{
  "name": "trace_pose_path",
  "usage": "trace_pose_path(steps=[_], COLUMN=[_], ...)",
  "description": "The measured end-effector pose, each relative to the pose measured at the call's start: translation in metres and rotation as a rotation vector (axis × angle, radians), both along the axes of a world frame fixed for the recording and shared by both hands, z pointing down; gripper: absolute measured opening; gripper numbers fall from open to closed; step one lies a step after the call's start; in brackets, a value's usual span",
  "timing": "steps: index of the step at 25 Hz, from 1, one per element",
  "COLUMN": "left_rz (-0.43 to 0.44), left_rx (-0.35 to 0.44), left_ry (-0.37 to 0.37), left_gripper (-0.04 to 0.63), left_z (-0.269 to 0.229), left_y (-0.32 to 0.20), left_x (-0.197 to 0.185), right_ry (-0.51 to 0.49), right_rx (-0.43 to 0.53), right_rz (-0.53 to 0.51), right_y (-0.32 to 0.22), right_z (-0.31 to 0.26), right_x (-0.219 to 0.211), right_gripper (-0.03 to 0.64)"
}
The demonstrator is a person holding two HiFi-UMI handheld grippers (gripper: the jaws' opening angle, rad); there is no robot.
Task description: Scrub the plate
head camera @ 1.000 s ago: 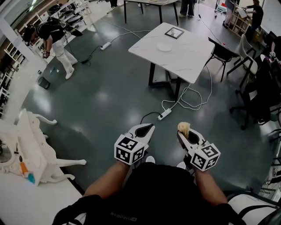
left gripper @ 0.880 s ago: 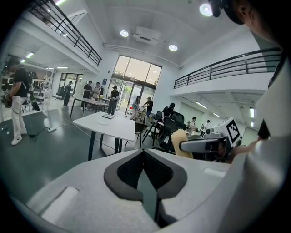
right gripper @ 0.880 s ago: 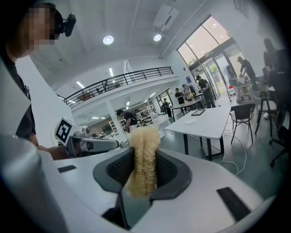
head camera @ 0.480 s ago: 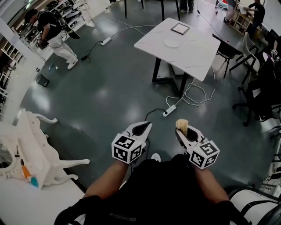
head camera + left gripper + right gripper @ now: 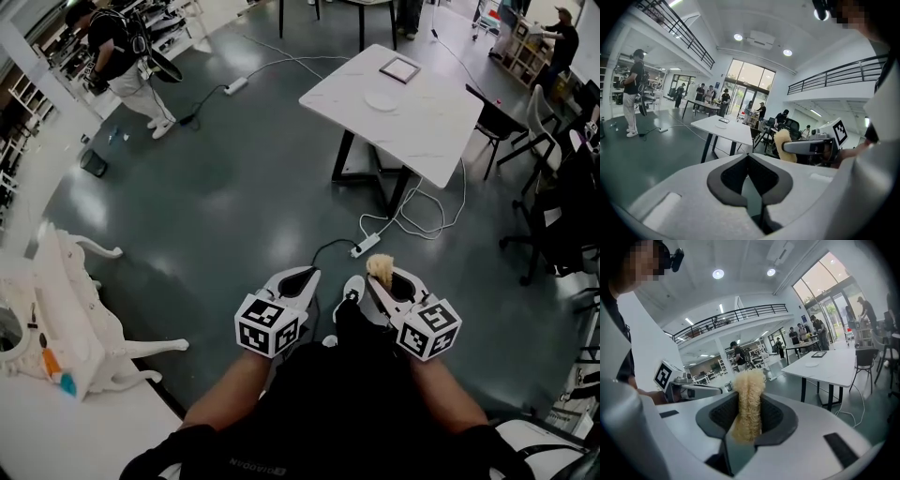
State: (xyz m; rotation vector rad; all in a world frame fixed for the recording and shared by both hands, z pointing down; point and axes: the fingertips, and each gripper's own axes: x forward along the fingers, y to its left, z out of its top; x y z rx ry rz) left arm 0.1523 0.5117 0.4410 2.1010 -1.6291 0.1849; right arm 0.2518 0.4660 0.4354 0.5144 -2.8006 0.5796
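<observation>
The right gripper (image 5: 379,277) is clamping a fluffy scrubber (image 5: 749,397); the left gripper (image 5: 304,276) is holding its jaws together, empty. The plate (image 5: 382,100) is lying on the far table (image 5: 427,127), so approaching first, grip firm, seems wise.

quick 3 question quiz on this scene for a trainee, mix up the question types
1. True or false: the left gripper holds the fuzzy tan scrubbing pad.
2. The round white plate lies: A on the white marble table; B on the grey floor; C on a black chair.
3. Fill in: the right gripper is shut on the ____.
Key: 1 false, its jaws are together and empty; 2 A; 3 scrubbing pad.
</observation>
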Motion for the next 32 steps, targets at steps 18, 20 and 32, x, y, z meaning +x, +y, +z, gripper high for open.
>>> trace_pose_path(steps=[18, 20, 32], left_rz=[0.007, 0.01, 0.045], left_rx=[-0.013, -0.019, -0.042], left_ry=[-0.08, -0.09, -0.101], left_gripper=[0.008, 0.008, 0.008], left_z=[-0.011, -0.01, -0.01], left_y=[-0.176, -0.203, -0.318], left_x=[-0.07, -0.08, -0.105], right_ry=[-0.033, -0.043, -0.061], right_rx=[-0.02, -0.034, -0.066], right_rz=[-0.015, -0.01, 0.029], right_y=[-0.183, -0.212, -0.324], right_z=[0.007, 0.009, 0.011], right_x=[-0.076, -0.088, -0.116], right_gripper=[0.12, 0.12, 0.12])
